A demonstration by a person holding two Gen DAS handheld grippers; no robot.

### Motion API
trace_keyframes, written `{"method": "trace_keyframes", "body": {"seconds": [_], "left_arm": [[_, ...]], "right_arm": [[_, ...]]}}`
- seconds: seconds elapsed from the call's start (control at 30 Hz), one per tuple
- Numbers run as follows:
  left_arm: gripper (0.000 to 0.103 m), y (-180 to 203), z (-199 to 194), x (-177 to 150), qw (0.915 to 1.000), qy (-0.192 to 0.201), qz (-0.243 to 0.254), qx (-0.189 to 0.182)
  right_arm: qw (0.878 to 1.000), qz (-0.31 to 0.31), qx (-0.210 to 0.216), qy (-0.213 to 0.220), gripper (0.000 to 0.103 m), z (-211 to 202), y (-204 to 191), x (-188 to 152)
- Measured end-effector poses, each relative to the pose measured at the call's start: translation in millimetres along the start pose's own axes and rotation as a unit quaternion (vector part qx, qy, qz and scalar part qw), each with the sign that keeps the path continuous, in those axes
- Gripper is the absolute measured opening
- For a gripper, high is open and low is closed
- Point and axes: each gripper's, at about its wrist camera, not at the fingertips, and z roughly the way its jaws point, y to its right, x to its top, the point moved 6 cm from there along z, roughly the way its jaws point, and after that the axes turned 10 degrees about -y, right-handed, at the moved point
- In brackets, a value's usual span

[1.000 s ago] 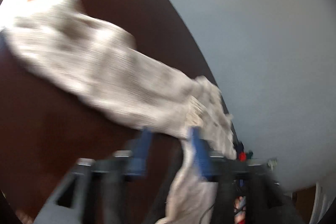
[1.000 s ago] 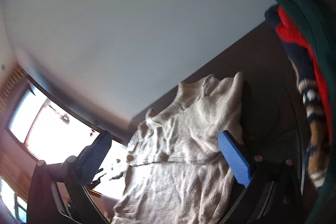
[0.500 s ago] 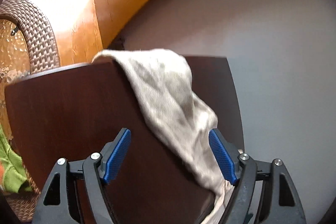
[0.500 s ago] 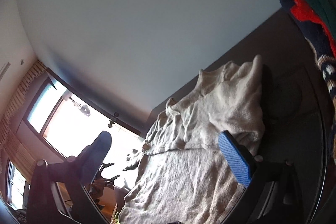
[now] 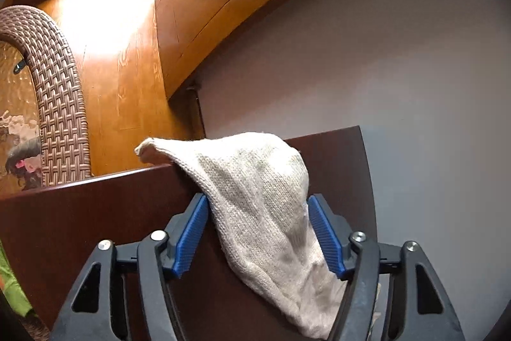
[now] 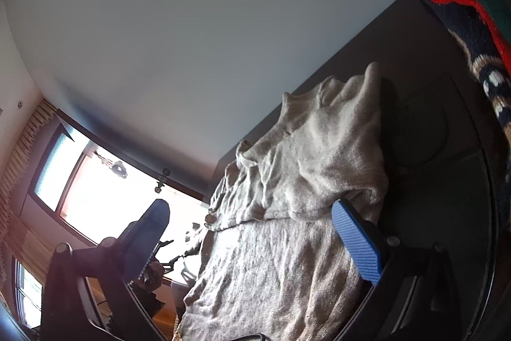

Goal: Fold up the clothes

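A beige knit sweater (image 5: 255, 181) lies on the dark brown table (image 5: 95, 213). In the left wrist view one sleeve runs from the table's far edge down between the blue pads of my left gripper (image 5: 257, 229). The jaws are half closed, with both pads against the sleeve's sides. In the right wrist view the sweater's body (image 6: 303, 165) is spread in wrinkles along the table (image 6: 431, 133). My right gripper (image 6: 255, 238) is wide open over its lower part, one pad on the cloth and the other out past the table edge.
A pile of clothes (image 6: 463, 21), red and navy patterned knit under dark green, sits at the table's right. A wicker chair (image 5: 60, 85) and a wooden door (image 5: 143, 53) stand beyond the far edge. A green cloth (image 5: 9, 283) shows at lower left.
My left gripper let go of the sleeve, swung round to face the table's far edge, and has since narrowed its jaws around the sleeve. The right gripper has edged back slightly, still open.
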Motion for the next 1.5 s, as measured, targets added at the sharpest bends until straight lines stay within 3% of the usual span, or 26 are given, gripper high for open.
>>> {"method": "trace_keyframes", "body": {"seconds": [0.03, 0.07, 0.1, 0.2, 0.33, 0.4, 0.43, 0.5, 0.57, 0.63, 0.7, 0.73, 1.07, 1.13, 1.17, 1.2, 1.23, 1.3, 1.37, 1.43, 1.5], "left_arm": [[0.038, -2, 3, 1, 1.0, -0.003, -0.006, 0.004], [0.015, -5, 5, 3, 0.9999, -0.006, -0.013, 0.008], [0.006, -8, 8, 3, 0.9998, -0.007, -0.017, 0.007], [0.005, -9, 9, 3, 0.9997, 0.004, -0.013, 0.021], [0.005, 0, -4, -2, 0.9974, 0.054, -0.003, 0.049], [0.005, 49, -11, -54, 0.9909, 0.076, 0.109, 0.022], [0.005, 75, -14, -82, 0.982, 0.086, 0.168, 0.007], [0.005, 127, -21, -140, 0.9529, 0.106, 0.283, -0.022], [0.005, 179, -29, -199, 0.9092, 0.124, 0.394, -0.051], [0.005, 230, -37, -260, 0.8514, 0.14, 0.499, -0.079], [0.009, 280, -44, -323, 0.7805, 0.154, 0.597, -0.106], [0.009, 278, -39, -328, 0.7774, 0.146, 0.604, -0.101], [0.013, 229, 29, -344, 0.7894, 0.051, 0.612, -0.018], [0.027, 219, 42, -347, 0.7903, 0.031, 0.612, -0.001], [0.042, 211, 43, -342, 0.792, 0.041, 0.609, 0.011], [0.052, 207, 39, -334, 0.7953, 0.052, 0.604, 0.022], [0.053, 204, 37, -323, 0.8014, 0.059, 0.594, 0.032], [0.053, 198, 40, -303, 0.8216, 0.052, 0.566, 0.037], [0.053, 194, 42, -290, 0.8395, 0.04, 0.541, 0.025], [0.053, 190, 48, -285, 0.8489, 0.028, 0.528, 0.017], [0.053, 187, 56, -285, 0.8506, 0.014, 0.525, 0.019]], "right_arm": [[1.0, 0.0, -0.001, -0.001, 0.103, 1, 1, 0], [1.0, 0.001, -0.003, -0.002, 0.103, 2, 2, 0], [1.0, 0.002, -0.004, -0.003, 0.103, 2, 3, 0], [1.0, 0.01, -0.004, -0.001, 0.103, 1, 7, 2], [1.0, 0.026, -0.003, 0.007, 0.103, -4, 16, 4], [0.999, 0.035, 0.0, 0.011, 0.103, -6, 20, 6], [0.999, 0.037, 0.004, 0.013, 0.103, -7, 21, 6], [0.999, 0.039, 0.006, 0.015, 0.103, -8, 22, 7], [0.999, 0.038, 0.003, 0.013, 0.103, -8, 23, 8], [0.999, 0.037, 0.002, 0.012, 0.103, -7, 23, 9], [0.999, 0.037, 0.003, 0.011, 0.103, -8, 24, 10], [0.999, 0.037, 0.003, 0.01, 0.103, -8, 24, 10], [0.999, 0.042, 0.008, 0.012, 0.103, -12, 30, 14], [0.999, 0.043, 0.01, 0.01, 0.103, -12, 31, 15], [0.999, 0.043, 0.01, 0.009, 0.103, -12, 32, 16], [0.999, 0.044, 0.011, 0.008, 0.103, -12, 32, 16], [0.999, 0.044, 0.012, 0.007, 0.103, -12, 32, 16], [0.999, 0.04, 0.011, 0.009, 0.103, -13, 32, 16], [0.999, 0.037, 0.014, 0.014, 0.103, -15, 29, 15], [0.999, 0.033, 0.02, 0.02, 0.103, -17, 25, 13], [0.999, 0.03, 0.025, 0.029, 0.103, -20, 21, 14]]}}
